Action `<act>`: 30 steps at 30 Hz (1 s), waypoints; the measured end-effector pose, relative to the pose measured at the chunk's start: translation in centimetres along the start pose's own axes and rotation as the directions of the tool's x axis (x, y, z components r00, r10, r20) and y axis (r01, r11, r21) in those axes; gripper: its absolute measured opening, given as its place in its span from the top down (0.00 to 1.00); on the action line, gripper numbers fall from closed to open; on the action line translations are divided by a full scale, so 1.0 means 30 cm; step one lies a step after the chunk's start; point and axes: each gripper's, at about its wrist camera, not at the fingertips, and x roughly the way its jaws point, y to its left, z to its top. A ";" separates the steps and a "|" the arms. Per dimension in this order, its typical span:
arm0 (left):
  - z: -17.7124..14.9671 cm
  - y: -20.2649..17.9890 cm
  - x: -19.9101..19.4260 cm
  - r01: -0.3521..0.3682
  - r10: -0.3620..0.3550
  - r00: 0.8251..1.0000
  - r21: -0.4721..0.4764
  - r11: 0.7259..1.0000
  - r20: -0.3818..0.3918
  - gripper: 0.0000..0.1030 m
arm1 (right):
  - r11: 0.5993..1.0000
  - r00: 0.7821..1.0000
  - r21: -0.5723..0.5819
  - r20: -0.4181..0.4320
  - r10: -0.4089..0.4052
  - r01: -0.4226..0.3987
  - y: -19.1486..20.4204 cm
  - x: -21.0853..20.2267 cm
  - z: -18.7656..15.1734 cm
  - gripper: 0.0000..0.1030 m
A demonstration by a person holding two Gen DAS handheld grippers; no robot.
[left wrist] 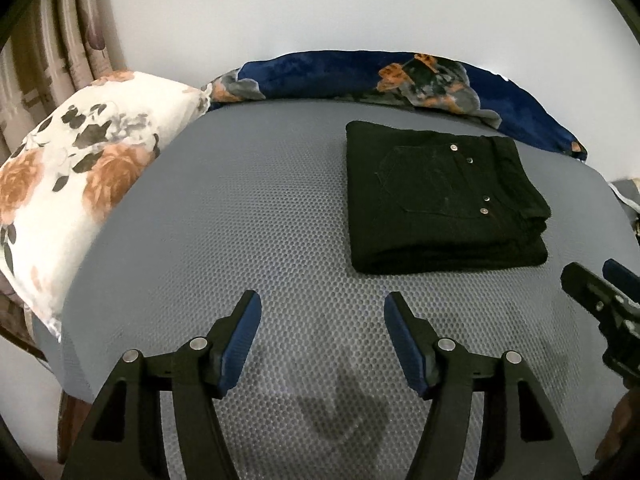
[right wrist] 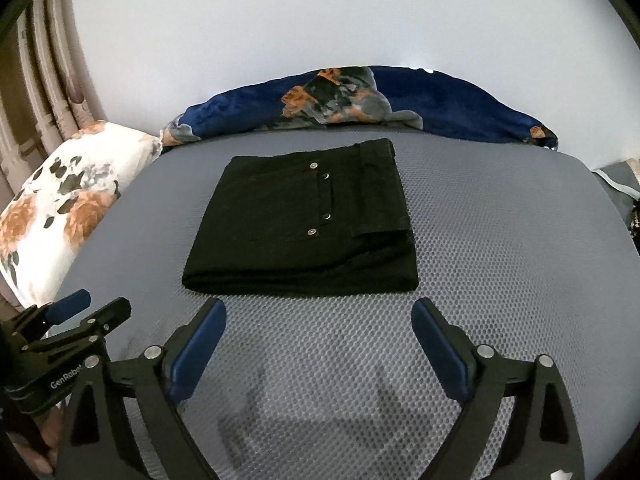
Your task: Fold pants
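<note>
Bed (right wrist: 500, 220) bears folded pants (right wrist: 304, 220) beyond tongs (right wrist: 318, 316).

"GenRobot" on left tool (right wrist: 86, 312)

One folded pair of black pants (right wrist: 300, 220), four metal rivets, one floral pillow (left wrist: 76, 184), one blue blanket (right wrist: 440, 100), two grippers.
</note>
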 end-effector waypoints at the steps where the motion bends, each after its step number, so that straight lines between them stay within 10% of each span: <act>1: -0.003 -0.002 -0.002 -0.001 0.001 1.000 0.003 1.000 0.002 0.37 | 1.000 1.000 -0.001 -0.002 -0.003 0.003 0.003 -0.001 -0.005 0.08; 30: -0.028 -0.013 0.008 -0.023 0.023 1.000 0.012 1.000 -0.009 0.37 | 1.000 1.000 0.000 -0.012 -0.007 0.007 0.030 0.017 -0.052 0.06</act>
